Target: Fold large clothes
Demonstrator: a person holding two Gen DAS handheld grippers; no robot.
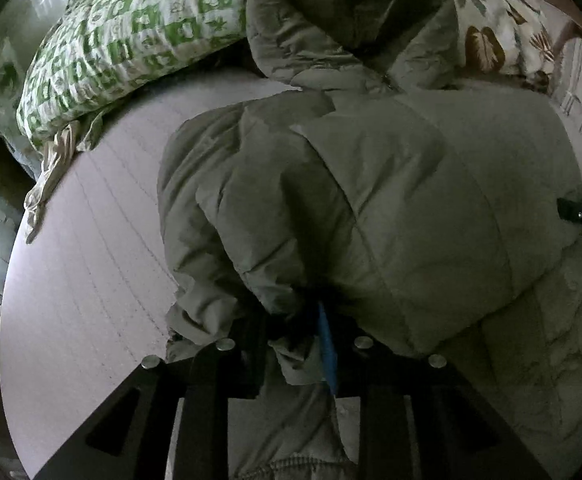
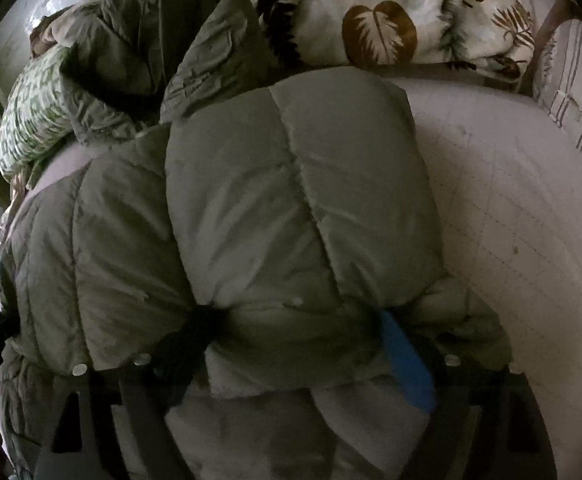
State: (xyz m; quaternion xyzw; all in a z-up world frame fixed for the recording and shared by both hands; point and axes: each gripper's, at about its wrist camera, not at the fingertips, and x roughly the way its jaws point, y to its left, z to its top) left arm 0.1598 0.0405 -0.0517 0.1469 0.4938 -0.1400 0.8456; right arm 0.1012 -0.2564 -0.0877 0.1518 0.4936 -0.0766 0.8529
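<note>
One olive-green puffer jacket [image 1: 391,184] lies bunched on the bed's pale quilted mattress [image 1: 91,240], its hood [image 2: 151,28] thrown back toward the pillows. The left gripper [image 1: 295,320] has its jaws drawn narrow, pinching a fold of the jacket's edge beside its blue pad. The right gripper [image 2: 295,332] has its jaws spread wide around a thick padded roll of the same jacket, which bulges between the two fingers. At the head of the bed sit one green-and-white checked pillow [image 1: 131,36] and one cream leaf-print duvet [image 2: 391,12], crumpled.
</note>
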